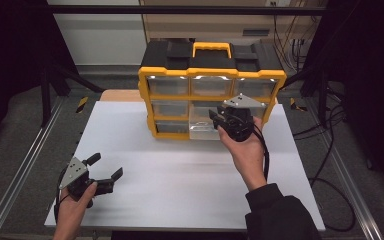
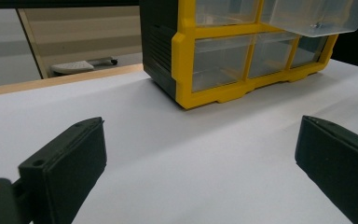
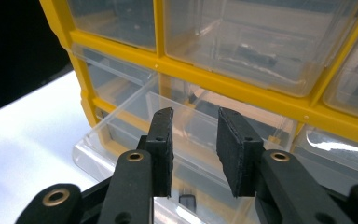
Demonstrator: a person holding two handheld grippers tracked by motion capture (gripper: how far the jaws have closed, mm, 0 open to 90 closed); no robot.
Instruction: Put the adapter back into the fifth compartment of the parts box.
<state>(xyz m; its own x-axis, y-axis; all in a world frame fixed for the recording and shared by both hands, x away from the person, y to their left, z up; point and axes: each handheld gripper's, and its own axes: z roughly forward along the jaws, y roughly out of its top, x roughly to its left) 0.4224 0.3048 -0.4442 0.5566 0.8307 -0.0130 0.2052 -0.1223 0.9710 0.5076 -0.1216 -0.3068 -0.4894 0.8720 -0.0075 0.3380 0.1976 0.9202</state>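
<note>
A yellow and black organizer [image 1: 166, 61] with clear drawers stands at the back middle of the white table [image 1: 180, 175]. Two middle-column drawers are pulled out: the middle one [image 1: 201, 114] and the bottom one [image 1: 202, 132]. My right gripper [image 1: 218, 116] hovers at these drawers, held by a hand. In the right gripper view its jaws [image 3: 193, 128] stand a little apart above the upper pulled-out drawer [image 3: 135, 105], with nothing pinched between them. A small dark item [image 3: 186, 203] lies in the lower drawer. My left gripper [image 1: 106, 166] rests at the front left, open wide and empty [image 2: 200, 140].
The organizer [image 2: 186, 70] sits ahead of the left gripper, one drawer [image 2: 312, 18] sticking out at the top right. Metal rails [image 1: 20, 175] run along both table sides and cables [image 1: 325, 165] trail on the right floor. A wooden board [image 1: 122, 95] lies behind the table.
</note>
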